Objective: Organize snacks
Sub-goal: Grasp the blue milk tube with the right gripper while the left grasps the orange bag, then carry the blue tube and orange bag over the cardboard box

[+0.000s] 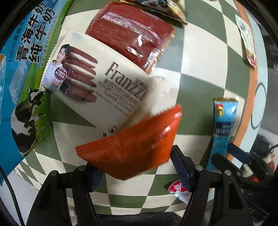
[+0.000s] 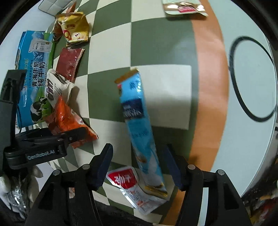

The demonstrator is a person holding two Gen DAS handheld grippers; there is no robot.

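Observation:
My left gripper point(image 1: 137, 165) is open, its jaws on either side of an orange snack packet point(image 1: 132, 144) that lies on the checkered cloth. A white Franzzi cookie pack point(image 1: 97, 81) and a dark red packet point(image 1: 132, 36) lie beyond it, beside a blue milk bag point(image 1: 19, 76). My right gripper point(image 2: 139, 165) is open, its jaws straddling a long light-blue stick pack point(image 2: 139, 120) whose near end rests on a red-and-silver sachet point(image 2: 128, 184). The right view also shows the left gripper point(image 2: 73, 137) at the orange packet point(image 2: 66, 118).
A gold chip bag point(image 2: 74, 27) lies at the far left. A small brown-white packet point(image 2: 184, 7) sits at the far edge. The cloth has an orange band point(image 2: 208, 69), and the round table's point(image 2: 252, 147) edge curves off at the right.

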